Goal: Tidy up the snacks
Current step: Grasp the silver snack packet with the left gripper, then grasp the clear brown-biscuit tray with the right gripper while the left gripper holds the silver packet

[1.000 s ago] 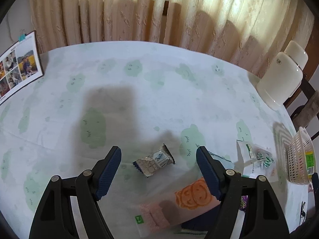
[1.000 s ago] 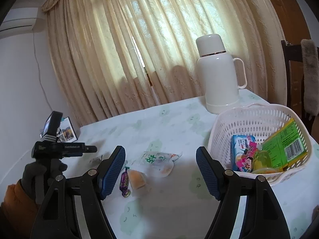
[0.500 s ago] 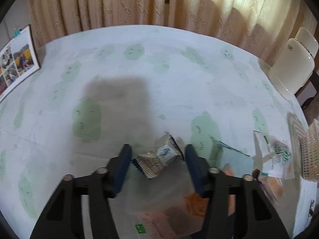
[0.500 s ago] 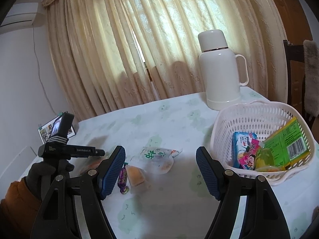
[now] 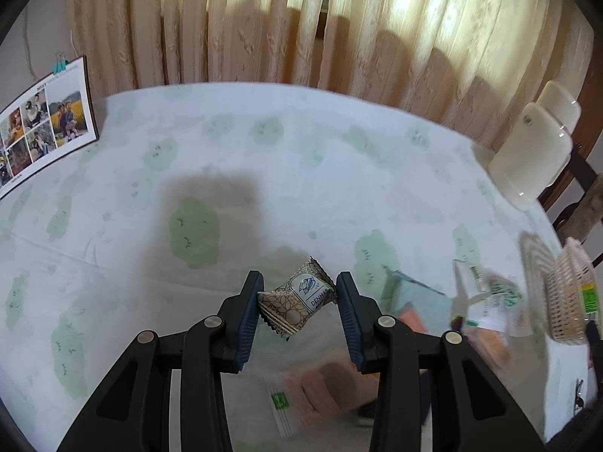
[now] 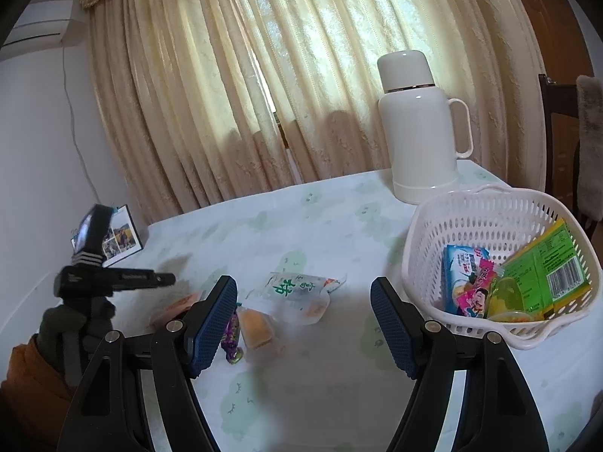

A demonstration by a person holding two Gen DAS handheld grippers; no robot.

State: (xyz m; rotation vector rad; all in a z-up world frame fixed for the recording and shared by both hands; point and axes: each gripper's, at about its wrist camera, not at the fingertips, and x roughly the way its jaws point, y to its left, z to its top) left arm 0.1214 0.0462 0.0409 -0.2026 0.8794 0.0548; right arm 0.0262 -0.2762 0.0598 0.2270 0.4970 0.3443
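Observation:
In the left wrist view a small brown patterned snack packet [image 5: 297,303] sits crosswise between the blue pads of my left gripper [image 5: 300,282]. The jaws are closing; both pads touch its ends and it hangs just above the tablecloth. My right gripper [image 6: 303,286] stands open over the table with nothing between its fingers. Ahead of it lie a white pouch with green lettering [image 6: 297,293], an orange cake in clear wrap [image 6: 256,324] and a purple candy [image 6: 231,333]. A white basket [image 6: 471,218] at the right holds a blue packet [image 6: 461,263] and a green packet [image 6: 546,263].
A white thermos [image 6: 422,132] stands behind the basket near the curtain. A photo calendar [image 5: 41,124] leans at the table's far left. A pink packet [image 5: 305,395] lies under the left gripper. A gloved hand [image 6: 64,324] holds the left gripper at the right wrist view's left edge.
The left jaws have narrowed from wide apart onto the brown packet, and the packet has come up off the table. The right gripper has kept still and open.

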